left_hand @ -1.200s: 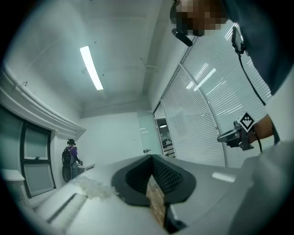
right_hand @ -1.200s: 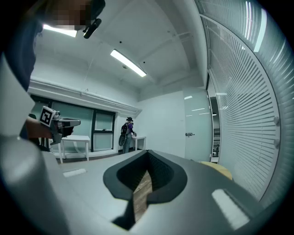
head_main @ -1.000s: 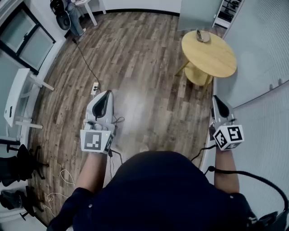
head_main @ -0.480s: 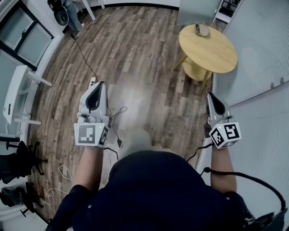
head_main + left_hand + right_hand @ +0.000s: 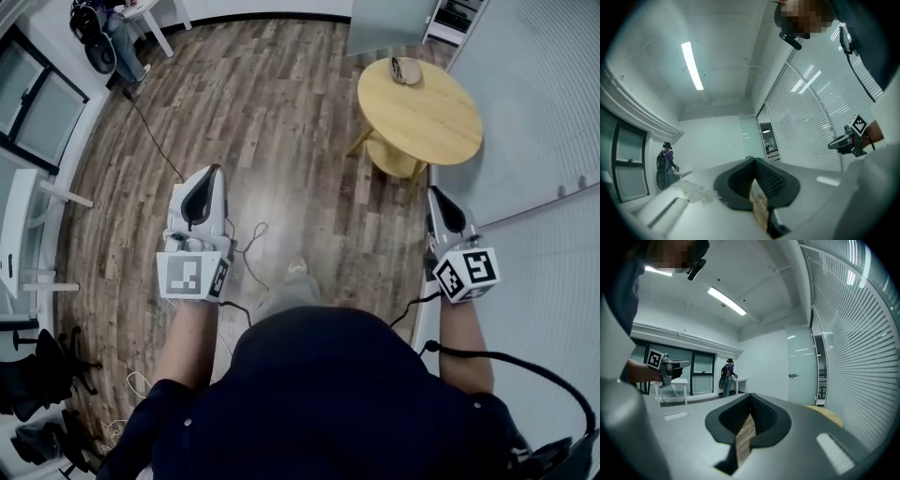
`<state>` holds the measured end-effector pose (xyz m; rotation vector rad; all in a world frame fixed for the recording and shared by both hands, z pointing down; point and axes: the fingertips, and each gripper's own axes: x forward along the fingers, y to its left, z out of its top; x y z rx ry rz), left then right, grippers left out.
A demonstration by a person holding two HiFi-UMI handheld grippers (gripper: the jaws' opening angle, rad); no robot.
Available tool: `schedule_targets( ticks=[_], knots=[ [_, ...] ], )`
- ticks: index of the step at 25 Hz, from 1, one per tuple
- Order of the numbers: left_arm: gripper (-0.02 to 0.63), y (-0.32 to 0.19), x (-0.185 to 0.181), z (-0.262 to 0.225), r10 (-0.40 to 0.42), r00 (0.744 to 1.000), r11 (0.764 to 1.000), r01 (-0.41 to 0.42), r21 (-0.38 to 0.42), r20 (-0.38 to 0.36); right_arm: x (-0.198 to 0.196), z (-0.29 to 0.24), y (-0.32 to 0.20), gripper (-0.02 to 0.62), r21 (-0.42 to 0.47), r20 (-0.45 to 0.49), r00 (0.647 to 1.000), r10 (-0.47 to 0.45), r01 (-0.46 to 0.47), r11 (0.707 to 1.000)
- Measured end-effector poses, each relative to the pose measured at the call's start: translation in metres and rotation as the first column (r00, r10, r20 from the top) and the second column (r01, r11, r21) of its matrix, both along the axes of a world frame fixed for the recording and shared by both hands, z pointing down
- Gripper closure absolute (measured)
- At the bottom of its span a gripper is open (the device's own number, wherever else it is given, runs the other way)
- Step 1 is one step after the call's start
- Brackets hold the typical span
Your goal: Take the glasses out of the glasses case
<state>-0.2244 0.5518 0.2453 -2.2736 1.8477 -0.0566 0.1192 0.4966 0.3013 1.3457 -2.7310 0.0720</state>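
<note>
A brown glasses case [image 5: 405,69] lies at the far edge of a round yellow table [image 5: 422,122], well ahead of both grippers. Whether it is open I cannot tell; no glasses show. My left gripper [image 5: 214,172] is held over the wood floor, far left of the table, its jaws closed together and empty [image 5: 751,160]. My right gripper [image 5: 438,195] hangs just short of the table's near side, jaws also together with nothing in them [image 5: 750,395]. Each gripper view shows the other gripper, the right gripper [image 5: 848,138] and the left gripper [image 5: 665,365], off to the side.
A wall of white blinds [image 5: 548,141] runs close along the right. Cables [image 5: 246,242] trail over the floor between the grippers. A person with a backpack [image 5: 105,23] stands at a white desk at the far left. White furniture [image 5: 23,225] and dark chairs [image 5: 37,370] line the left side.
The view has shifted a little over the wood floor and the table sits slightly further left. Both grippers keep the same raised pose with jaws closed.
</note>
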Motion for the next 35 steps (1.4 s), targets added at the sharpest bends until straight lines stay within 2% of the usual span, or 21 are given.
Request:
schedule_targets(
  ticks=[4,14,20,27,35],
  knots=[
    [0.600,-0.051,-0.006,0.001,0.057,0.997,0.998,-0.057,0.002,0.044,-0.024,-0.002,-0.037,0.586,-0.002,0.009,1.000,0.021,-0.021,1.000],
    [0.600,-0.151,-0.062,-0.007,0.118,0.993,0.993,-0.118,0.010,0.018,-0.076,-0.012,-0.115,0.586,0.006,-0.009,0.997,0.073,-0.073,0.997],
    [0.600,-0.190,-0.073,0.005,0.145,0.989,0.989,-0.145,-0.009,0.009,-0.102,0.001,-0.138,0.586,-0.023,-0.033,0.997,0.062,-0.063,0.998],
    [0.600,-0.231,-0.069,0.018,0.155,0.988,0.988,-0.155,-0.026,-0.002,-0.105,0.013,-0.181,0.586,-0.042,-0.037,0.998,0.056,-0.057,0.997],
    [0.600,-0.297,-0.076,0.011,0.103,0.995,0.995,-0.102,-0.023,0.015,-0.096,0.012,-0.266,0.586,-0.014,0.001,0.998,0.057,-0.057,0.998]
  ],
)
